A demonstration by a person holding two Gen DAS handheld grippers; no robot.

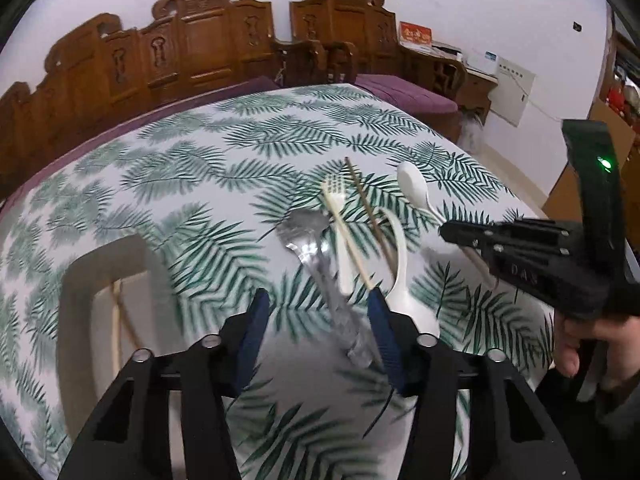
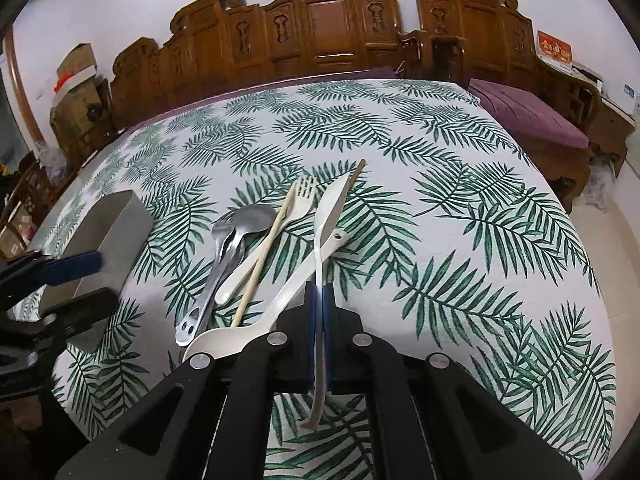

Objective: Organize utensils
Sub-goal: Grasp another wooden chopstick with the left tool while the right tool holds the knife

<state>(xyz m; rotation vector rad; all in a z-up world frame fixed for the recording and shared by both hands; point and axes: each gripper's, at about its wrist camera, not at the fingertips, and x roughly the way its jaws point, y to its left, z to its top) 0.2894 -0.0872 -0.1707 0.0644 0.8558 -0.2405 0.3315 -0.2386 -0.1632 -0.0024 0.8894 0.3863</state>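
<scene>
- White plastic spoon (image 2: 320, 248): held edge-on in right tool (image 2: 320, 300), pads closed on its thin handle, handle end poking back under the tool. Prob. light, bendy, slick; grip nearer mid-handle so it won't pivot.
- Rest of pile on counter (image 2: 460, 200), just left of the tool: metal spoon + fork (image 2: 236, 232) (stiffer, heavier), white fork (image 2: 296, 204), pale chopstick (image 2: 264, 252), second white spoon (image 2: 224, 340), brown stick (image 2: 356, 176). They overlap, so lifting one may drag others.
- Left tool (image 1: 316, 320): wide open, empty, over the metal handles.
- Grey holder (image 2: 108, 240) at left; chopsticks (image 1: 118, 320) inside in left view.
- Hard to tell: left view motion-blurred; holder's inside mostly hidden; spoon bowl seen edge-on only.
</scene>
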